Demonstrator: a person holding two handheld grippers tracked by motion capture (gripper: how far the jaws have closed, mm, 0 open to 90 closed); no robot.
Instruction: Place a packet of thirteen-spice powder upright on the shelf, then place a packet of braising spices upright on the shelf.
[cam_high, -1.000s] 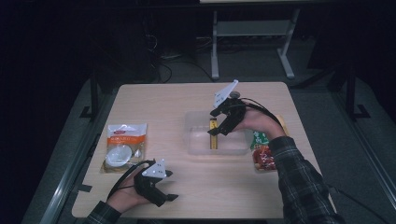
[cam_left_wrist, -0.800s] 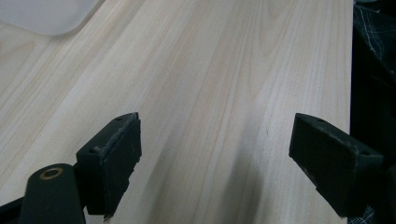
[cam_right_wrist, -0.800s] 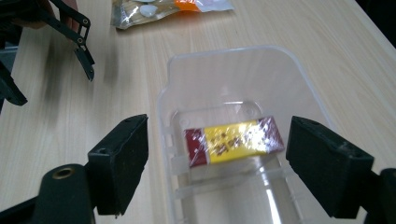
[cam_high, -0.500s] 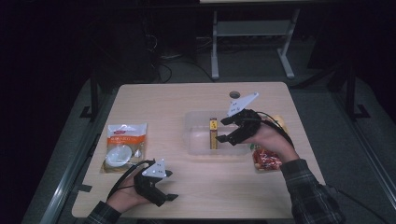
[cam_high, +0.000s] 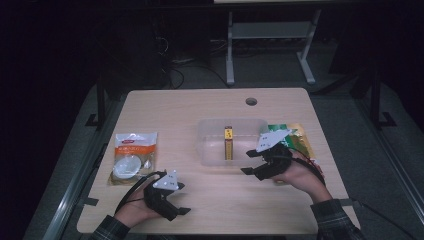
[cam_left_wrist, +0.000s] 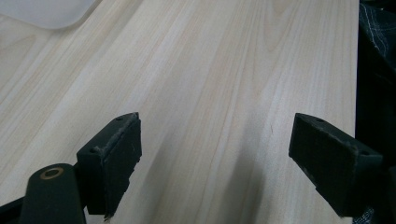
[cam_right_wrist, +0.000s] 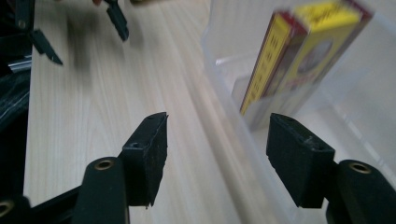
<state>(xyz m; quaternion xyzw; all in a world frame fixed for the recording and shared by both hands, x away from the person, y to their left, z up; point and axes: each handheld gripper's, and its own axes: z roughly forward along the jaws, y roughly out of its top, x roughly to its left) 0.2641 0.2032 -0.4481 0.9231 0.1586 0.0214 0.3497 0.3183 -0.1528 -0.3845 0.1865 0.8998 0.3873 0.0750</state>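
A clear plastic container (cam_high: 210, 150) stands mid-table with a yellow box (cam_high: 228, 143) on edge inside it. My right gripper (cam_high: 248, 163) hovers low at the container's near right corner, pointing left. Its jaws are open and have just been closing. In the right gripper view the container's wall (cam_right_wrist: 233, 121) lines up with the gap between the pads (cam_right_wrist: 149, 158), which do not touch it. The yellow box (cam_right_wrist: 299, 56) stands beyond. My left gripper (cam_high: 181, 199) rests open near the front edge, with only bare wood (cam_left_wrist: 215, 140) between its jaws.
A white and orange packet (cam_high: 133, 155) lies at the left of the table. A green and gold packet (cam_high: 296, 136) lies right of the container, behind my right hand. A cable hole (cam_high: 251, 101) sits near the far edge. The container's corner (cam_left_wrist: 46, 11) shows ahead of the left gripper.
My right gripper has drawn back from over the container toward the near right and come lower. The yellow box stays in the container. The left gripper has not moved.
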